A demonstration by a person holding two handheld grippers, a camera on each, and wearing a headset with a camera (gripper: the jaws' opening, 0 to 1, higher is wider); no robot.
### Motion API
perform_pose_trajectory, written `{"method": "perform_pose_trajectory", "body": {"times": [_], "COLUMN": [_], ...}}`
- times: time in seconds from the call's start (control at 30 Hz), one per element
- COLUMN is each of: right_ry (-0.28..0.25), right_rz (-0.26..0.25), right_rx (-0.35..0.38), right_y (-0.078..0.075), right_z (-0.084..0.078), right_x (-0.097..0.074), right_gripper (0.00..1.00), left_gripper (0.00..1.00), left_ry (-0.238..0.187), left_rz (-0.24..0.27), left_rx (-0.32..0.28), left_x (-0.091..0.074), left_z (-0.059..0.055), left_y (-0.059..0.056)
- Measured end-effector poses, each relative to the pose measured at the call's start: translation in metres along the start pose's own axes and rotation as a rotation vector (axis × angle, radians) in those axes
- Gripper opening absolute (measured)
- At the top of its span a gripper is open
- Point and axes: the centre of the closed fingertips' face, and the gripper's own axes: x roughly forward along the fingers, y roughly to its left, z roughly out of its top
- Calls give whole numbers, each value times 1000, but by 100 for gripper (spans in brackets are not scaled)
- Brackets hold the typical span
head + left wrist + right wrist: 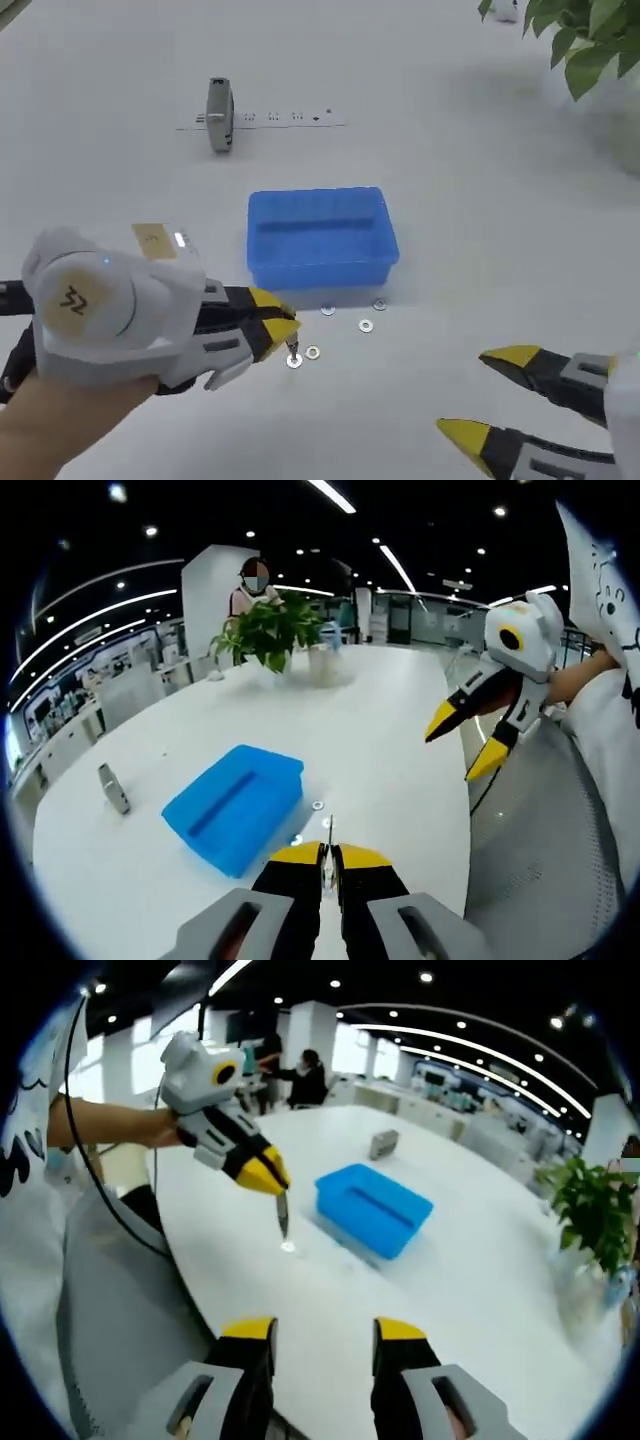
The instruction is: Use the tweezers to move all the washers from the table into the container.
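Head view, key relation: the thin metal tweezers point down from my left tongs, with the tip at one small silver washer. I cannot tell whether it is pinched yet.
Head view, other washers: a second washer lies just beside the first. Three more are scattered nearer the container's front wall.
Head view, container: the blue rectangular plastic container sits beyond the washers on the white surface, its long axis across my view.
Head view, right tongs: my right tongs are spread and empty, well apart at lower right.
Left gripper view: the left tongs are pressed together on the tweezers. The container lies ahead and to the left.
Right gripper view: the right tongs are spread with nothing between them. The left hand is pitched downward, with the tweezers near upright over the washer.
Judgement: the left hand is nearer, and the carry to the container looks short.
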Motion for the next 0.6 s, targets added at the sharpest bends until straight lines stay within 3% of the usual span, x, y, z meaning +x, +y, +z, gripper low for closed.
{"method": "perform_pose_trajectory", "body": {"times": [0.17,0.27,0.33,0.6], "right_ry": [-15,-22,0,-9], "right_rz": [-66,-75,-88,-99], "right_rx": [60,123,107,83], "right_y": [-8,-9,-10,-10], "right_z": [-7,-13,-16,-13], "right_x": [-5,-1,1,3], "right_gripper": [35,34,35,34], "left_gripper": [1,1,1,1], "left_ry": [-7,-13,-8,-3], "left_rz": [13,15,14,17], "left_rx": [-16,-21,-24,-25], "left_x": [3,6,9,10], "left_z": [-1,-2,-5,-12], "left_y": [7,9,9,9]}}
